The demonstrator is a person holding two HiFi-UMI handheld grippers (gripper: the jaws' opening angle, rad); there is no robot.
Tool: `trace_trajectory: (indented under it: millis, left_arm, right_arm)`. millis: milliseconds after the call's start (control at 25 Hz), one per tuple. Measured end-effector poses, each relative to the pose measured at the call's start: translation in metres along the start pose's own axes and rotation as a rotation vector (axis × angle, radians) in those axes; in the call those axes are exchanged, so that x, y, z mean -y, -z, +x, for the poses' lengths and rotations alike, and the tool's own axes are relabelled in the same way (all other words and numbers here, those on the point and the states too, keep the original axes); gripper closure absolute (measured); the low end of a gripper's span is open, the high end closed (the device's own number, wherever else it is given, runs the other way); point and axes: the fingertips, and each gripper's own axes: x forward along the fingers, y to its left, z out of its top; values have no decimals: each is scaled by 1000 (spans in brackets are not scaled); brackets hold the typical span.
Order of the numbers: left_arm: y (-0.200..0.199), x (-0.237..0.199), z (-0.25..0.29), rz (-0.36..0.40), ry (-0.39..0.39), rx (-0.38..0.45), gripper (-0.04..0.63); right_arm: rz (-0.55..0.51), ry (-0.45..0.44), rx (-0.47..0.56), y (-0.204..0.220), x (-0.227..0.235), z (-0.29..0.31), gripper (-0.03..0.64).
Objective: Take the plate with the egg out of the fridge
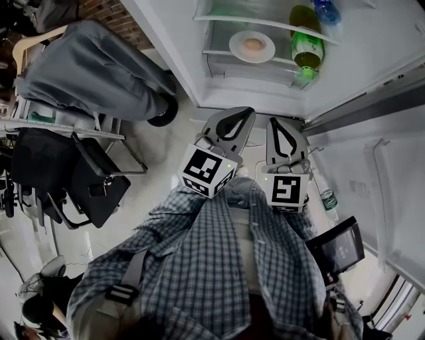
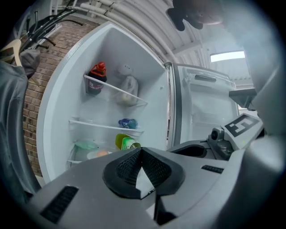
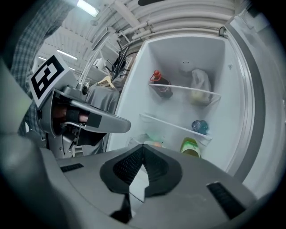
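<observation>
**Fridge** (image 1: pixel 174 46): door (image 1: pixel 398 172) swung wide to the right, interior lit.

**Plate** (image 1: pixel 237 48): white, round, on the lowest shelf in view, left of centre, inside the fridge. Nothing touches it but the egg.

**Egg** (image 1: pixel 253 44): brownish, single, at the middle of the plate. In the left gripper view it shows only as a small orange spot (image 2: pixel 102 153).

**Green bottle** (image 1: pixel 307 48): lying on its side just right of the plate, cap end toward the opening.

**Blue bottle** (image 1: pixel 325 9): lying on the shelf above.

**Top shelf**: dark bottle (image 3: pixel 161 86) with a red cap, upright at left; pale bag (image 3: pixel 199 85) at right.

**Pale green item** (image 2: pixel 85 145): above and behind the plate, possibly a lidded tub; too hazy to tell.

**Left gripper** (image 1: pixel 240 113): jaws pressed together, nothing between them. Held at chest level in front of the fridge, well short of the plate.

**Right gripper** (image 1: pixel 274 122): jaws likewise closed on nothing. Just beside the left gripper, pointed at the open fridge.

**Door bottle** (image 1: pixel 327 200): small and clear, in a door rack.

**Chair** (image 1: pixel 93 73): left of the fridge, draped in grey cloth.
</observation>
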Motion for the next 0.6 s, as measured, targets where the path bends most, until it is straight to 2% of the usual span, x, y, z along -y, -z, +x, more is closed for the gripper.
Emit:
trace_trajectory:
  millis: [200, 440, 600]
  left_arm:
    - [1, -10, 13, -11, -17, -18, 589]
    - [7, -23, 26, -30, -11, -46, 589]
    - [12, -41, 34, -58, -3, -67, 589]
  right_arm:
    - [-52, -29, -32, 4, 2, 14, 612]
    - [-60, -21, -85, 20, 7, 36, 612]
    - [-179, -26, -135, 27, 7, 62, 612]
